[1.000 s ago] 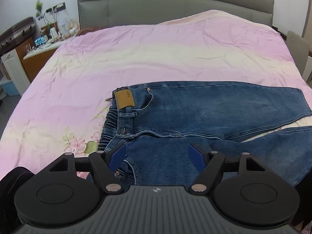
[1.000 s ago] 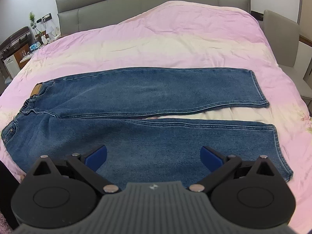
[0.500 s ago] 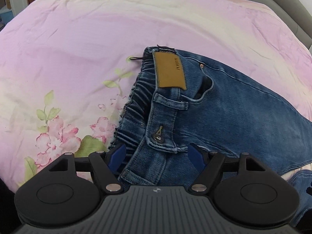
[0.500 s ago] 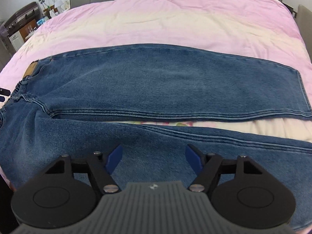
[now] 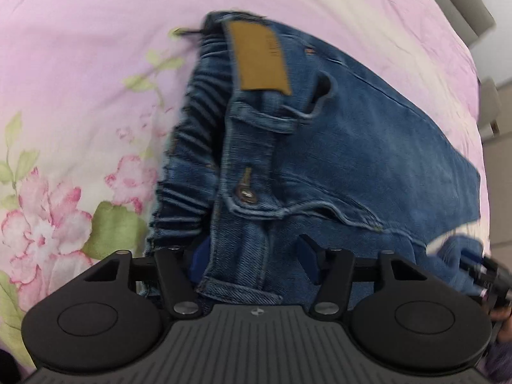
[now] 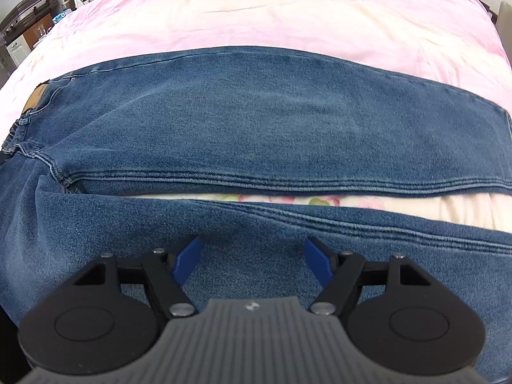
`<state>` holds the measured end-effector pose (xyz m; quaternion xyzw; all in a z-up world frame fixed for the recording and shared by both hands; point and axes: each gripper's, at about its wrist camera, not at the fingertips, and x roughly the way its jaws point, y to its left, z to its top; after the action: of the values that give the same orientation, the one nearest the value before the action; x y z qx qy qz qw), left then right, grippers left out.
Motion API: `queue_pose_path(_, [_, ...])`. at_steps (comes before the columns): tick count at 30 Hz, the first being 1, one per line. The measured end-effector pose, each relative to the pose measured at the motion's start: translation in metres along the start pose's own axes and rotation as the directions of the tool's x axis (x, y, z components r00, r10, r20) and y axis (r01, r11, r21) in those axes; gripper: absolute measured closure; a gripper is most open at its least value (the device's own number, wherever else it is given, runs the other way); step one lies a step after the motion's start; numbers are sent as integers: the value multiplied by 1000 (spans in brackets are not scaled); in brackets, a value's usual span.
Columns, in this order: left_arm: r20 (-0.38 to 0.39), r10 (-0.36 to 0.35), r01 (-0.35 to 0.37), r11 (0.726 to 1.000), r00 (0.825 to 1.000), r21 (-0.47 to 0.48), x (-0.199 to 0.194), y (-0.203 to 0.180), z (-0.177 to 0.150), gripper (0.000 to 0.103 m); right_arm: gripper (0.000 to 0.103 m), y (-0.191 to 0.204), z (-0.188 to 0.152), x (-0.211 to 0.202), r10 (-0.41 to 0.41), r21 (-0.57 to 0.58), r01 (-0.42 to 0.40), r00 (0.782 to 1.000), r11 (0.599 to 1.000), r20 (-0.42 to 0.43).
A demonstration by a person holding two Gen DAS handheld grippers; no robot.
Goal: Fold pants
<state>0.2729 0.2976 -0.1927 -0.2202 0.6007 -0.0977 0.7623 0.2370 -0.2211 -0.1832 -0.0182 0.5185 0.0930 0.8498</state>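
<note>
Both grippers are down over the jeans, which lie spread flat across the pink bedspread, waistband out at 9 o'clock in the right view, the two legs running toward 3 with a strip of sheet showing between them. This looks like the first fold, near leg over far leg, and it is barely begun.

The left gripper sits right at the near end of the waistband. Its jaws are closing, and the denim edge already stands up between the blue pads; whether the pads are pressing on it yet cannot be told, since the left pad is mostly hidden behind the cloth. The tan patch lies out at 12, the button just above the pads.

The right gripper hangs over the near leg, jaws parted fairly wide and gripping nothing; the cloth lies flat under them.

To do this well, the left should probably bite through both layers of the waistband, not just the top one. The right likely needs the leg's outer edge rather than the flat middle, where there is no fold to pinch. Then both lift together, keeping the seam taut so the leg lands square on its twin.
</note>
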Motion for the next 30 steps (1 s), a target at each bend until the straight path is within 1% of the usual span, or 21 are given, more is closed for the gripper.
queue_pose_path(2, [28,-36,39,994,999,-105,9,13,2,35,34,2,1,2,-4,-9,4,1000,1000,-4])
queue_pose_path(3, [41,-55,60,989,998,-133,11,16,2,31,34,3,1,3,-6,-7,6,1000,1000,-7])
queue_pose_path(4, [58,-63,70,988,996,-139,12,15,0,26,34,1,-2,0,-4,-2,4,1000,1000,-9])
queue_pose_path(5, [79,-65,75,988,995,-132,12,13,-1,27,34,0,-3,-2,-3,2,3,1000,1000,-9])
queue_pose_path(6, [105,-49,62,990,993,-130,11,8,-4,31,34,0,-4,-4,-3,2,3,1000,1000,-8])
queue_pose_path(7, [133,-25,42,991,991,-128,8,1,-8,42,34,0,-6,-5,-5,2,5,1000,1000,-7])
queue_pose_path(8, [159,6,14,992,987,-127,4,-5,-11,49,34,0,-7,-7,-6,0,6,1000,1000,-9])
queue_pose_path(9, [185,36,-12,992,982,-129,-1,-11,-16,62,34,1,-7,-8,-7,-2,7,1000,1000,-11])
queue_pose_path(10, [217,38,-11,992,975,-125,-8,-17,-21,72,34,1,-7,-9,-8,-5,8,1000,1000,-11])
queue_pose_path(11, [246,36,-6,993,969,-120,-15,-22,-27,73,34,2,-8,-10,-10,-8,10,1000,1000,-11])
queue_pose_path(12, [286,44,-16,995,957,-101,-25,-32,-33,76,34,2,-9,-11,-11,-11,11,1000,1000,-9])
queue_pose_path(13, [340,63,-41,997,938,-71,-39,-46,-39,77,34,1,-10,-13,-12,-12,12,1000,1000,-7])
queue_pose_path(14, [392,82,-77,997,916,-28,-51,-60,-44,78,34,1,-11,-14,-15,-12,15,1000,1000,-7])
queue_pose_path(16, [493,141,-188,981,859,48,-78,-89,-53,80,34,0,-12,-17,-19,-11,19,1000,1000,-3])
queue_pose_path(17, [524,158,-218,974,837,54,-85,-97,-54,80,34,0,-12,-19,-21,-12,21,1000,1000,0])
queue_pose_path(18, [537,182,-250,967,824,57,-88,-100,-54,79,34,0,-12,-21,-23,-13,23,1000,1000,4])
queue_pose_path(19, [529,219,-289,956,820,51,-86,-100,-52,79,34,-1,-13,-24,-24,-13,24,1000,1000,10])
queue_pose_path(21, [468,285,-329,944,836,13,-70,-87,-44,79,34,-4,-14,-30,-24,-7,24,999,1000,24])
queue_pose_path(25, [368,377,-387,921,850,-51,-32,-56,-38,78,33,-17,-22,-43,-49,11,48,998,999,41])
queue_pose_path(27, [332,407,-408,910,851,-71,-15,-46,-38,77,33,-26,-27,-46,-58,30,57,998,998,35])
queue_pose_path(30, [315,440,-448,892,841,-51,0,-47,-35,72,33,-43,-33,-57,-71,61,69,997,996,41])
